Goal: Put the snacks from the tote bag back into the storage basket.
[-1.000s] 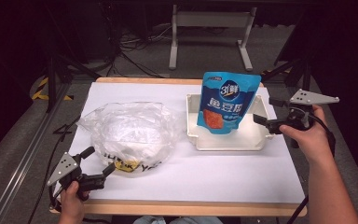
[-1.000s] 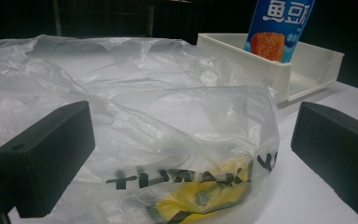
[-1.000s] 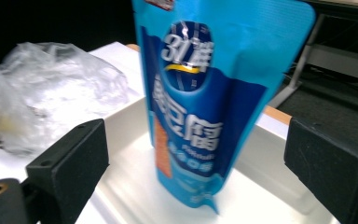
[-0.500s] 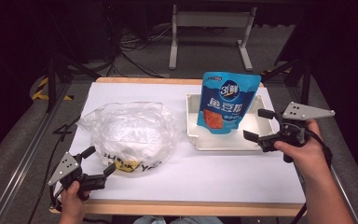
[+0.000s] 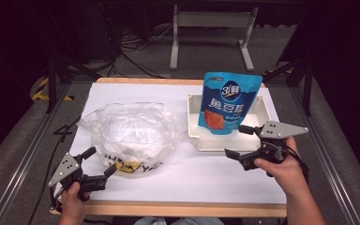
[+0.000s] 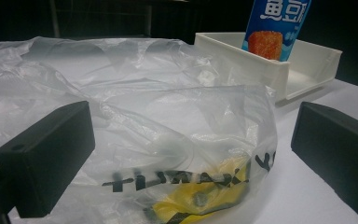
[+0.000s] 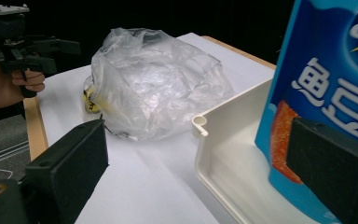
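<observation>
left tool (image 5: 99, 165) open, at plastic bag (image 5: 131, 133) | right tool (image 5: 236, 141) open, beside white tray (image 5: 193, 136) holding blue pouch (image 5: 228, 103)

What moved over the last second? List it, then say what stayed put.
The right hand-held gripper drew back from beside the blue snack pouch toward the person, along the white tray's near right corner, jaws open and empty. The pouch stands in the tray as before. The left hand-held gripper stays open beside the clear plastic bag, which hasn't shifted.
</observation>
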The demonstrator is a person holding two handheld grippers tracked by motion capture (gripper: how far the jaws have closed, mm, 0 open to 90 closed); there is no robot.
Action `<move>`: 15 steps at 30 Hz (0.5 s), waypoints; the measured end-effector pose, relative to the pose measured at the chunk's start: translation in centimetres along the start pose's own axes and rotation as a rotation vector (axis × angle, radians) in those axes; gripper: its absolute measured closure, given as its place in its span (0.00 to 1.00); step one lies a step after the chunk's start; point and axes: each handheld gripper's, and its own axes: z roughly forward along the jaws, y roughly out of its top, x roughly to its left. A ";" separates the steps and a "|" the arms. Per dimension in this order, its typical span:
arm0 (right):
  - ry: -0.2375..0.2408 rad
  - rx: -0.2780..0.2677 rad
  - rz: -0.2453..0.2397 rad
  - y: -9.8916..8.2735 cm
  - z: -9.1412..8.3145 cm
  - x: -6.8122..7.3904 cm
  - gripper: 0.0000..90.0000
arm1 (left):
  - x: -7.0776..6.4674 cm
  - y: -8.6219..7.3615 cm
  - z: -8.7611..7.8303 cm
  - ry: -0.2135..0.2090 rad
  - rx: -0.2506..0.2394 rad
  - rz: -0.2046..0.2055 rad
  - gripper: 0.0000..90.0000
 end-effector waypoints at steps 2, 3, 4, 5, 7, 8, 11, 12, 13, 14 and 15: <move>-0.002 0.001 0.000 -0.7 0.9 0.4 0.06 | 0.0 0.0 0.0 0.000 0.001 0.002 0.00; -0.002 0.001 0.000 -0.7 0.9 0.4 0.06 | 0.0 0.0 0.0 0.000 0.000 0.002 0.00; 0.001 0.002 -0.002 -1.0 1.2 0.5 0.06 | 0.0 0.0 0.0 0.000 -0.001 0.002 0.00; -0.002 0.005 -0.008 -1.2 1.4 0.6 0.06 | 0.0 0.0 0.0 0.001 0.000 0.002 0.00; 0.005 0.003 -0.007 -1.8 2.0 0.6 0.06 | 0.0 0.0 0.0 0.000 0.000 0.003 0.00; 0.009 -0.002 0.000 -2.3 2.4 0.6 0.06 | 0.0 0.0 0.0 0.000 0.002 0.004 0.00; 0.014 -0.014 0.012 -3.6 3.3 0.4 0.06 | 0.0 0.0 -0.1 -0.003 0.003 0.006 0.00; 0.014 -0.006 0.014 -3.8 3.6 0.4 0.06 | 0.0 0.0 -0.1 -0.003 0.005 0.008 0.00; 0.008 0.007 0.002 -4.3 4.0 0.4 0.06 | 0.0 0.0 -0.1 -0.002 0.004 0.007 0.00; 0.006 0.003 -0.001 -4.6 4.2 0.4 0.06 | 0.0 0.0 -0.1 -0.003 0.004 0.007 0.00; 0.002 -0.003 0.006 -4.9 4.5 0.3 0.06 | 0.0 0.0 -0.1 -0.004 0.004 0.007 0.00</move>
